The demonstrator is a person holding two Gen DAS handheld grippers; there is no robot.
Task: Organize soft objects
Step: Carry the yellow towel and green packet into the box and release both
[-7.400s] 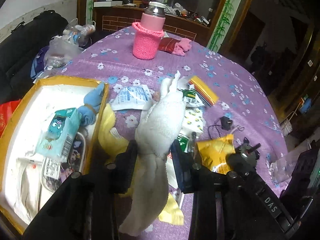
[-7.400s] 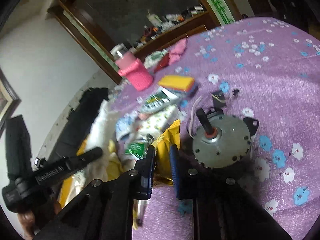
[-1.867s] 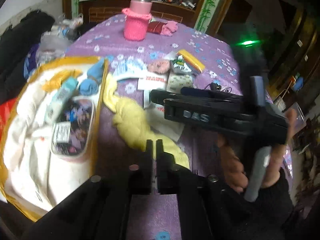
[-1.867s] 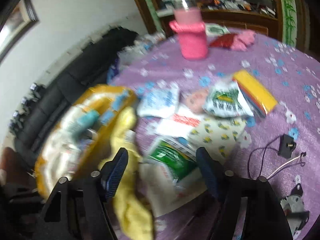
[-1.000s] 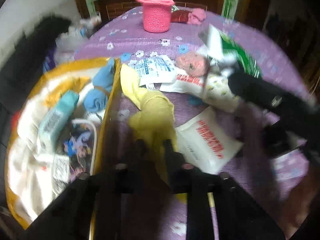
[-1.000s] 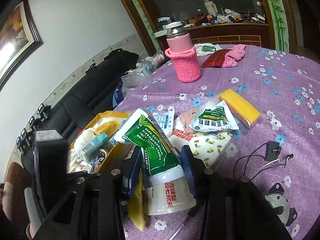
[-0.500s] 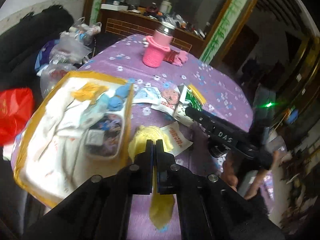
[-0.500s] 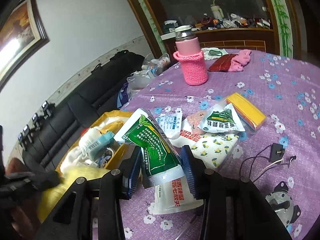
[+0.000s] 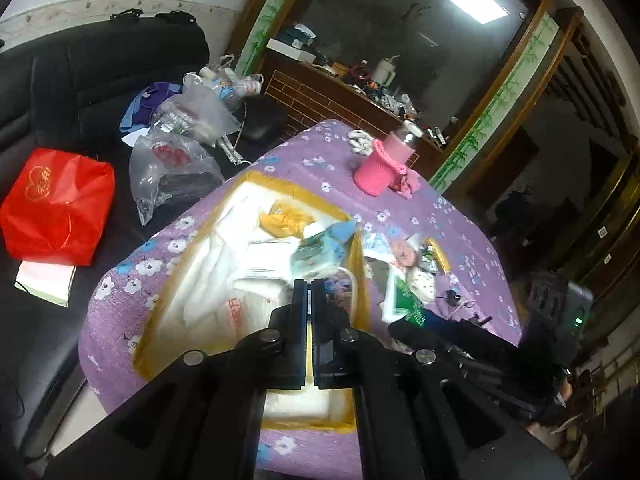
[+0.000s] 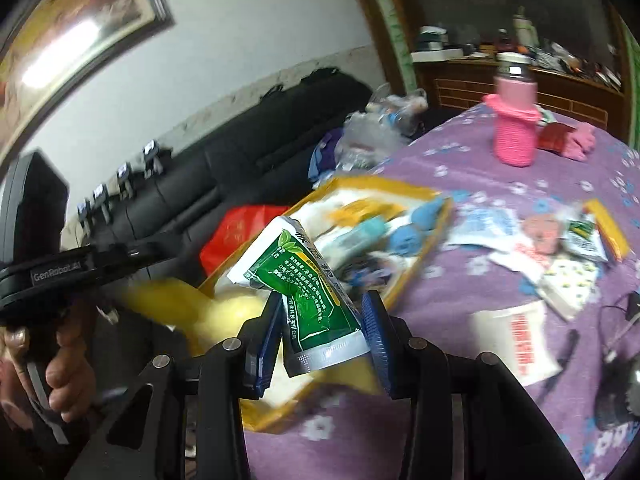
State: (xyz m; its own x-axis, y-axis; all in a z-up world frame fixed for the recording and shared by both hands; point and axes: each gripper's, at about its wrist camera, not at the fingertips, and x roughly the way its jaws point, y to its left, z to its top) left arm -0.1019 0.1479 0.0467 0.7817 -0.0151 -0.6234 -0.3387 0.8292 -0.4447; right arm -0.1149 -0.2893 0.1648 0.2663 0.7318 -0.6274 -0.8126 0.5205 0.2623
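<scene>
Both hands head for the yellow-rimmed box (image 10: 416, 196) at ten o'clock: the right gripper (image 10: 320, 334) clamps a green packet (image 10: 304, 280), and the left gripper (image 9: 309, 308), pinched shut, trails a yellow cloth (image 10: 188, 304), both bound for storage.

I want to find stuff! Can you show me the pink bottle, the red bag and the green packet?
pink bottle (image 10: 514, 136): right wrist view, on its knitted sleeve.
red bag (image 9: 56, 204): left wrist view, middle of its front.
green packet (image 10: 308, 288): right wrist view, on its printed green face.

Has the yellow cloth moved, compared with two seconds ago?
Yes. It lay on the purple tablecloth right of the yellow box; now the left claw holds it above the box, blurred yellow cloth.
</scene>
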